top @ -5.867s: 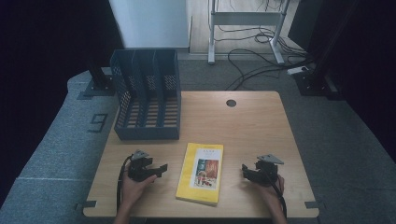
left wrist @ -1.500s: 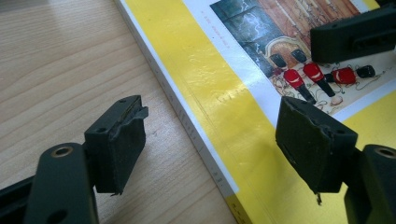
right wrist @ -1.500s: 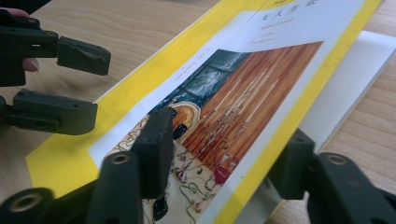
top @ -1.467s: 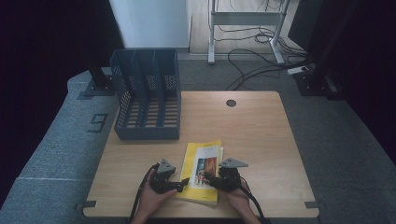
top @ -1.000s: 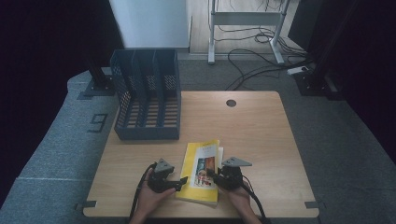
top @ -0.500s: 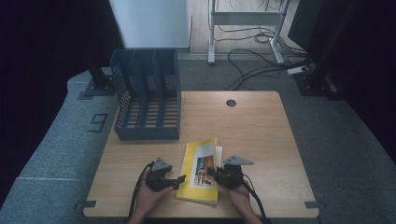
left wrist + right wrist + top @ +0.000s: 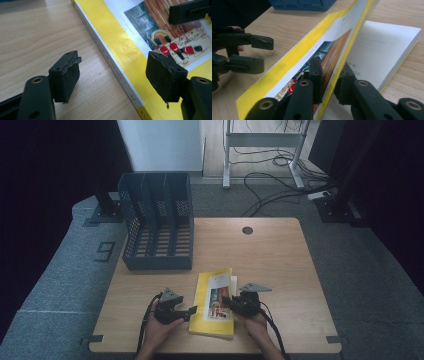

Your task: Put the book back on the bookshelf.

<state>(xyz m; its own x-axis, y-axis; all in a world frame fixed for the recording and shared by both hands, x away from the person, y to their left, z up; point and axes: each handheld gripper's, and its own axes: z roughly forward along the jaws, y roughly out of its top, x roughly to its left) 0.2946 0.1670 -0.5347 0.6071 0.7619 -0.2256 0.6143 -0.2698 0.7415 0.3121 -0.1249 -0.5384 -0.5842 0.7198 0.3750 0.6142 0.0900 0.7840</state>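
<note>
A yellow book (image 7: pixel 214 304) lies near the table's front edge, its picture cover (image 7: pixel 312 50) raised off the white pages (image 7: pixel 382 50). My right gripper (image 7: pixel 228 301) is shut on that cover's free edge, one jaw on each face in the right gripper view (image 7: pixel 330 71). My left gripper (image 7: pixel 192 311) stands open at the book's spine side. In the left gripper view (image 7: pixel 115 75) one jaw hangs over the bare wood and the other over the yellow cover (image 7: pixel 120 37). The right gripper's jaw tip (image 7: pixel 190 11) shows over the picture.
A dark blue slotted file rack (image 7: pixel 157 227) stands at the back left of the wooden table (image 7: pixel 270 260). A round cable hole (image 7: pixel 247 230) sits near the far edge. Cables and a desk frame lie on the floor beyond.
Both grippers came in from the table's sides to the book. The right gripper took the cover's edge and has lifted it, showing white pages. The left gripper settled at the spine.
</note>
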